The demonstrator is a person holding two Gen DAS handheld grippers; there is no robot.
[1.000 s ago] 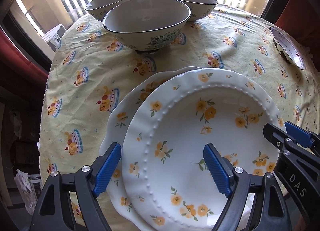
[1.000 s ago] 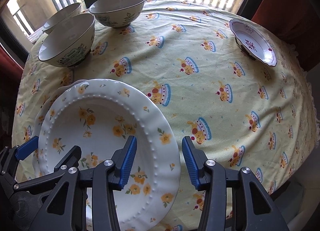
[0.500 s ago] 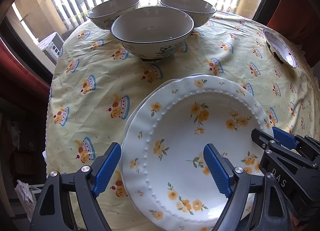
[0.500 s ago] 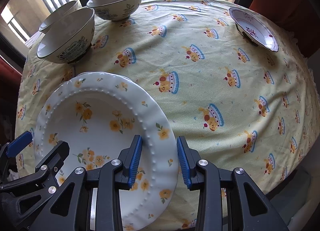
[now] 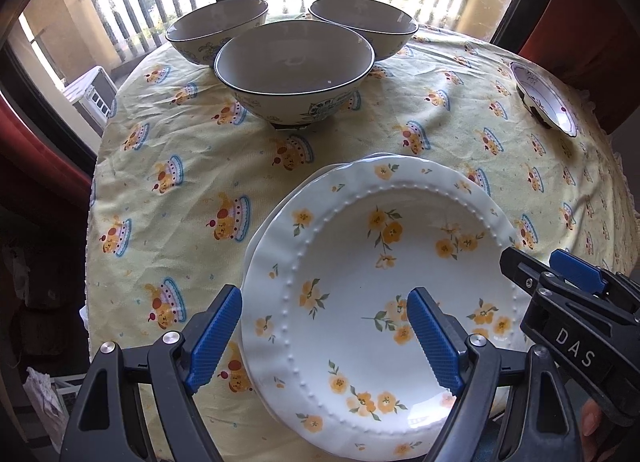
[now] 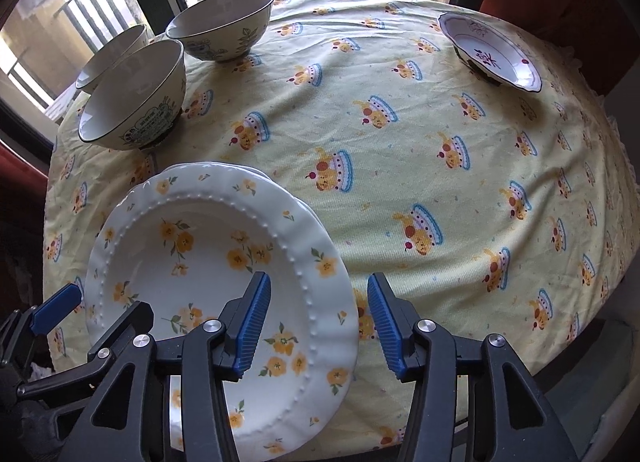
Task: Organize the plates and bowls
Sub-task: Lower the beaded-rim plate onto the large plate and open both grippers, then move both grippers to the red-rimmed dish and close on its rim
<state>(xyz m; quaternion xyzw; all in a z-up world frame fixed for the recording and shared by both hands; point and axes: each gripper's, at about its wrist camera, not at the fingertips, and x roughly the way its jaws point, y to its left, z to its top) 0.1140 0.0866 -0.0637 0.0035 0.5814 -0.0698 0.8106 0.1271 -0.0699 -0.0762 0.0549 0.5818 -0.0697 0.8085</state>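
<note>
A white flowered plate [image 5: 372,294] sits stacked on a second plate [image 5: 276,218] near the front edge of a table [image 6: 440,166] draped in a yellow cake-print tablecloth [image 5: 192,190]; only a thin crescent of the lower plate's rim shows, the rest is covered. The left gripper [image 5: 324,336] stands wide apart astride the top plate's left rim, one pad off the plate above the cloth, the other above its well, neither pressing. The right gripper [image 6: 318,322] straddles the plate's right rim; its jaws have just been opening and the pads stand clear of the china. Whether the top plate rests fully on the one beneath cannot be told. Three dark-rimmed bowls [image 5: 294,70] cluster at the far left of the table before a bright window, the rear ones partly masked by the front one. A small dish [image 6: 490,50] with a purple motif lies at the far right edge, well apart. A fingertip shows at the left view's lower right corner, mostly cut off.
</note>
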